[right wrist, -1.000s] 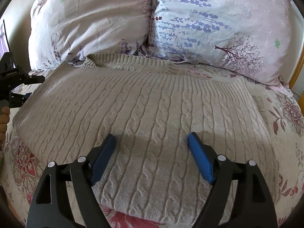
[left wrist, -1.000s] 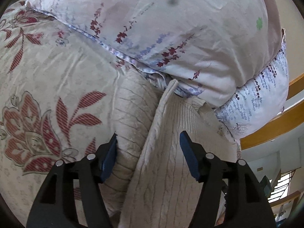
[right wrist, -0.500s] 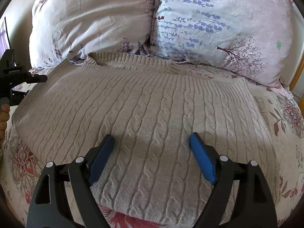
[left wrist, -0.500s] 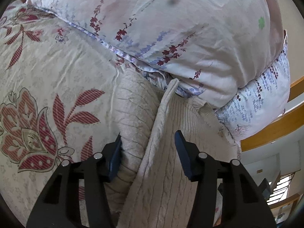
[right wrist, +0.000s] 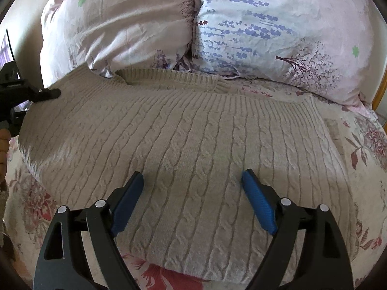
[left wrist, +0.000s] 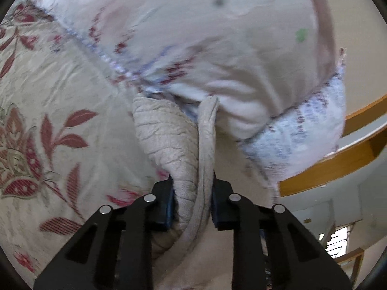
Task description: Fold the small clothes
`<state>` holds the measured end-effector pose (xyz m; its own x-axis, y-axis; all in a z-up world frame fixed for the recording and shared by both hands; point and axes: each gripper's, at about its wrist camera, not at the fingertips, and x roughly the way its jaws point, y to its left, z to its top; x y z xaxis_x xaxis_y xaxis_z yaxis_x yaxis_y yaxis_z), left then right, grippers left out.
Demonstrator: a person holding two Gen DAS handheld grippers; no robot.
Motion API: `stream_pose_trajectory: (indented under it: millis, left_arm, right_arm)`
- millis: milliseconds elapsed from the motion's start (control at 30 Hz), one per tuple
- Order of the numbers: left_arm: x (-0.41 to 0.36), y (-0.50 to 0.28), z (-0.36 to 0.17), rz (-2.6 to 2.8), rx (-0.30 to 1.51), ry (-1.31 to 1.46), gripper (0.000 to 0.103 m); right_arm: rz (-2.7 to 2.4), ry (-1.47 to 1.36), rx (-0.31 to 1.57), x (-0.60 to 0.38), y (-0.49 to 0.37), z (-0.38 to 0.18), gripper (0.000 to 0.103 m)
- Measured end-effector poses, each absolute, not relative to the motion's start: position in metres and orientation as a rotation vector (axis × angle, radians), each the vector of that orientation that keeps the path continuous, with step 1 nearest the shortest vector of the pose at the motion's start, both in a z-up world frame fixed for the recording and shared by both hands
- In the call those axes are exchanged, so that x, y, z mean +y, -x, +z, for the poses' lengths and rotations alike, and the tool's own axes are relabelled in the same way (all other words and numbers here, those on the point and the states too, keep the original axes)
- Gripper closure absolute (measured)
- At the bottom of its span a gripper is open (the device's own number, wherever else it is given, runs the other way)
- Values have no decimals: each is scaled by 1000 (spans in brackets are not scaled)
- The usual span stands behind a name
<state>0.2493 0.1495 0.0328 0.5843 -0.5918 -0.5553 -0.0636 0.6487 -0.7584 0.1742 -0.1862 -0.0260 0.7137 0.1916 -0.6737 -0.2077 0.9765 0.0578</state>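
Observation:
A beige cable-knit sweater lies spread flat on the bed, its neckline toward the pillows. In the left wrist view its side edge is bunched into a raised fold. My left gripper has that fold between its jaws, which are closing, and the pads press on the knit. From the right wrist view the left gripper shows at the sweater's left shoulder. My right gripper hovers open over the lower middle of the sweater, with nothing between its fingers.
Two floral pillows lean at the head of the bed, touching the sweater's neckline. A flowered bedspread surrounds the sweater. A wooden bed frame runs at the right. A person's hand shows at the left edge.
The left jaws have closed in from wide apart onto the sweater's edge, pinching it into a fold that now stands higher. The right gripper has kept still and open.

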Motion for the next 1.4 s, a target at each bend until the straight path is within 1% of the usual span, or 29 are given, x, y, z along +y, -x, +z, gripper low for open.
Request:
stream_pose_trajectory:
  millis: [300, 533, 700, 767, 833, 900, 967, 1033, 1067, 1167, 1267, 1400]
  left_arm:
    - [89, -248, 80, -528, 821, 878, 82]
    - [-7, -266, 97, -678, 844, 886, 83]
    - [-91, -285, 70, -743, 962, 897, 81]
    - [-124, -294, 48, -787, 1069, 911, 72]
    - [-140, -292, 37, -903, 1144, 927, 71]
    - [-136, -285, 47, -950, 1114, 889, 71]
    - [-115, -274, 66, -944, 1026, 800, 57]
    - [-87, -263, 85, -834, 946, 682, 48]
    - [-80, -262, 88, -785, 935, 645, 46]
    - [-56, -254, 90, -636, 915, 527, 43]
    - [-40, -251, 73, -553, 948, 472, 42]
    - [-25, -253, 41, -524, 1019, 483, 41]
  right_arm:
    - [208, -86, 664, -226, -155, -4, 18]
    - [141, -241, 582, -293, -129, 10, 18]
    - [114, -390, 578, -340, -125, 3, 18]
    - [120, -455, 593, -354, -126, -2, 18]
    - [133, -509, 603, -367, -124, -5, 18]
    - [160, -546, 596, -378, -120, -3, 18]
    - [217, -590, 590, -384, -121, 2, 18]
    - [299, -637, 603, -385, -127, 4, 18]
    - [340, -657, 623, -383, -132, 5, 19]
    - [399, -685, 711, -373, -151, 2, 29]
    - [404, -716, 816, -367, -165, -11, 37]
    - [448, -735, 895, -358, -175, -24, 38]
